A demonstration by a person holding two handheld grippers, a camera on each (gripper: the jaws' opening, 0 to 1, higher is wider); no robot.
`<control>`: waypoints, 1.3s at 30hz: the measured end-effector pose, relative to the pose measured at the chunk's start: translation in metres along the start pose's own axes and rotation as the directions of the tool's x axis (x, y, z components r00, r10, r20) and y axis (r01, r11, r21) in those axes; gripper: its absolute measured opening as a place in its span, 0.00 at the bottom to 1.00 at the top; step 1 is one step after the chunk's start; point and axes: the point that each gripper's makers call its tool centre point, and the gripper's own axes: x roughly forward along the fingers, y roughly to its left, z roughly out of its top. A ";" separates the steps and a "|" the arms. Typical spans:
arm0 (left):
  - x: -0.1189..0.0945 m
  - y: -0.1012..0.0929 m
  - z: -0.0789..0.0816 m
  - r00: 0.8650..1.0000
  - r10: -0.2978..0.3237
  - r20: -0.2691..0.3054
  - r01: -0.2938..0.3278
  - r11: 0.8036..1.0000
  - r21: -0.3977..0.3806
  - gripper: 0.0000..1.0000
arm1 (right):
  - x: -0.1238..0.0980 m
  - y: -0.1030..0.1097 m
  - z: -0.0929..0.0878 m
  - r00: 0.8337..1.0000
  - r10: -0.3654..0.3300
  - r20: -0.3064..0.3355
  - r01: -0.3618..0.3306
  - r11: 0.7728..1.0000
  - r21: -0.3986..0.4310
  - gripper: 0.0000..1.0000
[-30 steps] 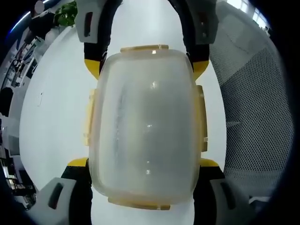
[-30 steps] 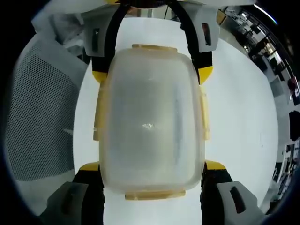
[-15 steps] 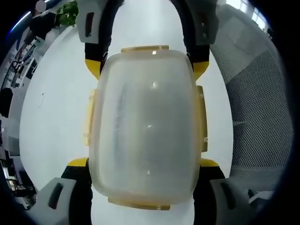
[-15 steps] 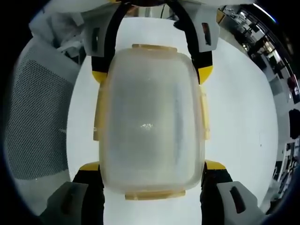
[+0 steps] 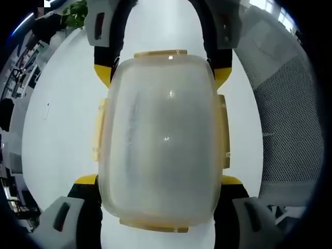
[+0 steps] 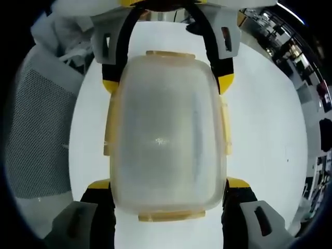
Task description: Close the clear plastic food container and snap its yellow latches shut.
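Nothing about the grip has changed since the earlier frames: only the backdrop has slid a little, the mesh chair point(image 5: 290, 135) drifting slightly sideways in the left gripper view, which is the cameras moving rather than the objects. In the left gripper view the clear plastic food container point(image 5: 162, 140) sits between two pairs of yellow-tipped jaws, the left gripper point(image 5: 158, 181) rising from the bottom with its jaws wide apart against the container's near corners, and the right gripper point(image 5: 162, 70) coming in from the top, its jaws equally spread at the far corners. The right gripper view mirrors this, with the right gripper point(image 6: 162, 184) at the bottom, the left gripper point(image 6: 167, 83) at the top and the container point(image 6: 165, 140) between them. Both tongs seem to press the box from opposite ends, though the frosted plastic hides whether the pads truly touch. Yellow latches point(image 5: 224, 129) lie along the container's rim on all four sides, seemingly folded flat. The lid is on. Beneath it is a white table point(image 5: 62, 114), with a plant point(image 5: 75, 15) at its far edge.
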 end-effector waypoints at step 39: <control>0.007 0.054 -0.003 1.000 0.001 -0.015 -0.002 1.000 -0.015 0.91 | 0.007 -0.055 0.000 1.000 -0.004 -0.011 0.004 1.000 -0.007 0.86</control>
